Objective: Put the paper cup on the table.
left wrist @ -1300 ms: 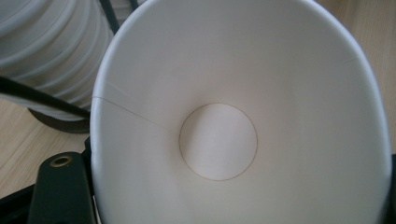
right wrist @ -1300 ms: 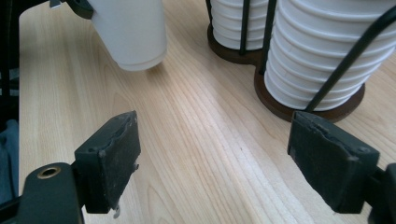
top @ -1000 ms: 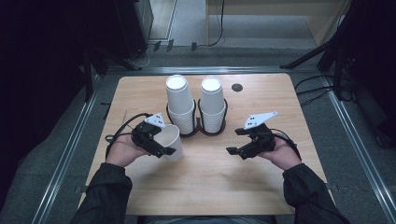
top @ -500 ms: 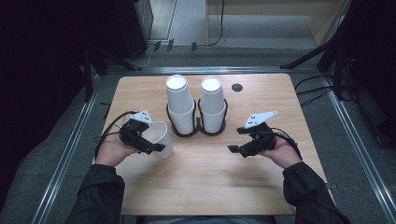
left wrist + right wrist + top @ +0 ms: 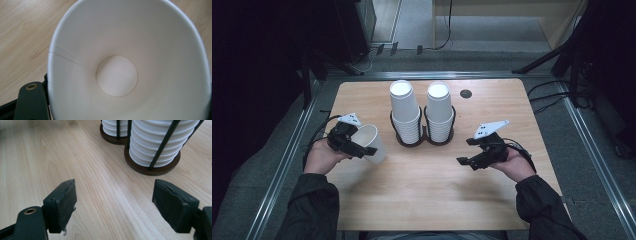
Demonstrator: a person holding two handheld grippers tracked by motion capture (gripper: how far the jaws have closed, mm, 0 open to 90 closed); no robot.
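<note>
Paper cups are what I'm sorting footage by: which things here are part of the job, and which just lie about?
Part of the job:
- paper cup clamped in the left gripper
- two cup stacks in the holder
- right gripper, open with nothing between its jaws

Lying about:
- small dark disc set in the table
- floor cables

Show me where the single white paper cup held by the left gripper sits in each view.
High view: the paper cup lies left of centre, tilted, gripped by the left gripper.
Left gripper view: the cup is seen close up, mouth toward the camera.
Right gripper view: I cannot make out the cup.
Shared landmark: the cup stacks in their holder.
</note>
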